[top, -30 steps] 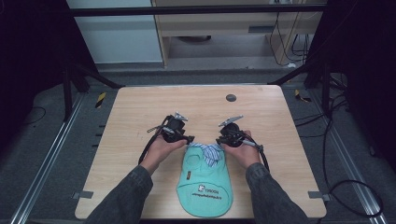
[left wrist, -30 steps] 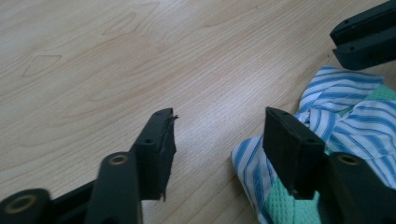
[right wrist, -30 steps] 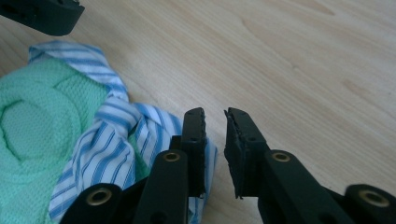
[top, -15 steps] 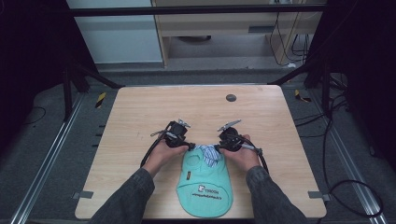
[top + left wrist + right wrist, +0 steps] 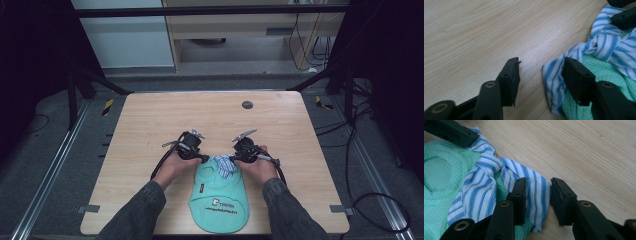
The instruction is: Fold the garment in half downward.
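Note:
A mint-green bib lies flat at the table's near edge, its blue-and-white striped ties knotted at the top. My left gripper sits at the knot's left. Its jaws stand apart and have just been closing, with the left tie end lying between them, unpressed. My right gripper is at the knot's right. Its jaws have just been opening and straddle the right tie end without pinching it. Each gripper view also shows the other gripper's jaw tips at the knot.
The wooden table stretches bare beyond the grippers, with a small dark round disc near its far edge. Black frame bars and cables run along the floor on both sides.
Both grippers have slid slightly toward the near edge and settled on the tie ends. The striped ties look more bunched than a second ago.

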A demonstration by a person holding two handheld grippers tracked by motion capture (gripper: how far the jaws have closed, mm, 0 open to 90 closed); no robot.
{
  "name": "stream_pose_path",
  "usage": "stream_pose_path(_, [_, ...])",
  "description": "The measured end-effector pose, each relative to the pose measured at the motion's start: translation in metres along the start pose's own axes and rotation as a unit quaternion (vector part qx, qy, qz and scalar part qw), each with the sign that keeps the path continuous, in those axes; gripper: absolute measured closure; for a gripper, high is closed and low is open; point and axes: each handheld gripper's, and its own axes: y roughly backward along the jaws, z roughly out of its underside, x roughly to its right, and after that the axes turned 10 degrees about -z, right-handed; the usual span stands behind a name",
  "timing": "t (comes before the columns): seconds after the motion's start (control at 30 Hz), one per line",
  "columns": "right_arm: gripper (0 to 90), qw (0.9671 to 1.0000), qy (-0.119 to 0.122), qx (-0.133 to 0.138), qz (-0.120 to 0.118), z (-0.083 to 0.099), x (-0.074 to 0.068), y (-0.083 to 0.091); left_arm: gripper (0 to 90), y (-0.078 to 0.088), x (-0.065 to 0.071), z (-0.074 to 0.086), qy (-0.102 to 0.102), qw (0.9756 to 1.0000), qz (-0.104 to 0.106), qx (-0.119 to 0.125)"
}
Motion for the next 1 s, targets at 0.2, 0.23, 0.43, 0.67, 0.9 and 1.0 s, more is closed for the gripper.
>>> stream_pose_path(0.2, [74.3,1.0000,0.000,0.003,0.000,0.0009,-0.0031,-0.0005,71.9,0.0025,0.0059,0.0027,-0.017,0.9997,0.020,0.005])
stream_pose_path(0.23, [76.7,1.0000,0.004,0.004,0.001,0.0017,-0.0045,-0.0005,74.4,0.0025,0.0067,0.0034,-0.017,0.9996,0.020,0.008])
stream_pose_path(0.43, [81.6,1.0000,0.005,0.007,-0.004,0.0025,-0.0060,-0.0010,81.5,0.0027,0.0081,0.0057,-0.023,0.9993,0.024,0.017])
stream_pose_path(0.67, [83.1,0.9999,0.016,0.004,-0.002,0.0024,-0.0070,-0.0012,84.8,0.0028,0.0080,0.0055,-0.026,0.9991,0.028,0.017])
stream_pose_path(0.9, [84.7,0.9995,0.032,0.005,-0.001,0.0027,-0.0074,-0.0010,85.6,0.0037,0.0101,0.0031,-0.040,0.9989,0.021,0.013])
stream_pose_path(1.0, [84.9,0.9991,0.040,0.012,-0.002,0.0024,-0.0078,0.0024,85.9,0.0062,0.0077,0.0028,-0.037,0.9989,0.022,0.020])
